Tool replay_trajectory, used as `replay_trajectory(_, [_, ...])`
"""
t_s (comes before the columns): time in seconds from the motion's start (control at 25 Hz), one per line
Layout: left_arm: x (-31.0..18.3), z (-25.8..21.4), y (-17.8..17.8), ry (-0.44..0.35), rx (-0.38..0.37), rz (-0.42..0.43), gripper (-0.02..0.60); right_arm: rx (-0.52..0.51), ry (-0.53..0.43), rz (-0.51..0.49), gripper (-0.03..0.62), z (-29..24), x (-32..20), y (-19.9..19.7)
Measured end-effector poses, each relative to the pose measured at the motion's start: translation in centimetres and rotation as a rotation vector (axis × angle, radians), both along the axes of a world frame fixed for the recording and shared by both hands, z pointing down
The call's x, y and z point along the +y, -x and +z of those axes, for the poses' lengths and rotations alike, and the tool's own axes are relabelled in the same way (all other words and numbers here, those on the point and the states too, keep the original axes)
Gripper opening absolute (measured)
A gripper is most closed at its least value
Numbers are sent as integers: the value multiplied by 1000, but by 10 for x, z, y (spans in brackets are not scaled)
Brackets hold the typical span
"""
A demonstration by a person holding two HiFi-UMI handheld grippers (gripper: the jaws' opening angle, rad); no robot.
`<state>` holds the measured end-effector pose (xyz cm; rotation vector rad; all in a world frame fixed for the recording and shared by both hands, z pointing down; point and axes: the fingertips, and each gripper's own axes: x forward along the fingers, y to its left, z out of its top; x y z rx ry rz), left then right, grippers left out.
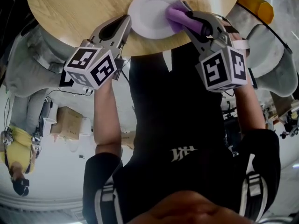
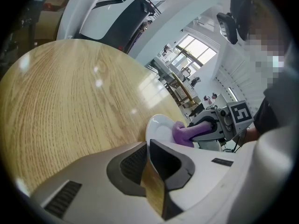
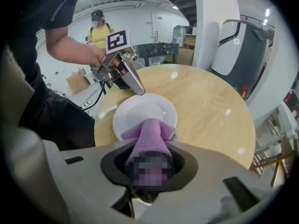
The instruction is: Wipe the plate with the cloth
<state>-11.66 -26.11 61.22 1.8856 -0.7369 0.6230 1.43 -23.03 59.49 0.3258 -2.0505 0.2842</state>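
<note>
Right gripper (image 1: pixel 189 18) jaws clamp the purple cloth (image 1: pixel 175 14) on the plate's (image 1: pixel 147 13) right side. Left gripper (image 1: pixel 124 26), jaws closed on nothing, flanks its left rim.

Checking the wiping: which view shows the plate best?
The right gripper view: nearly the whole plate shows, cloth on its near rim. The head view has it partly covered; the left gripper view shows a sliver.

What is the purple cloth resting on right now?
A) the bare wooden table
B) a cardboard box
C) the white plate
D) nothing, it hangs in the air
C: the purple cloth, pinched in the right tool, lies on the white plate, which sits on the wooden table.
</note>
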Motion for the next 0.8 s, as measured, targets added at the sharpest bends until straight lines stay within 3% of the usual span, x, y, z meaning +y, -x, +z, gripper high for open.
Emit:
replay_trajectory(0.24, [1, 0, 0, -1, -4, 3, 28, 46, 1, 28, 95, -9, 2, -19])
replay_trajectory(0.48, [0, -2, -2, -4, -6, 1, 28, -126, -59, -26, 95, -30, -11, 49])
replay_trajectory(0.68, [-2, 2, 3, -7, -17, 6, 28, -124, -38, -101, 95, 0, -12, 93])
replay_trajectory(0.8, [-3, 5, 9, -6, -15, 0, 28, -120, -23, -100, 97, 9, -13, 97])
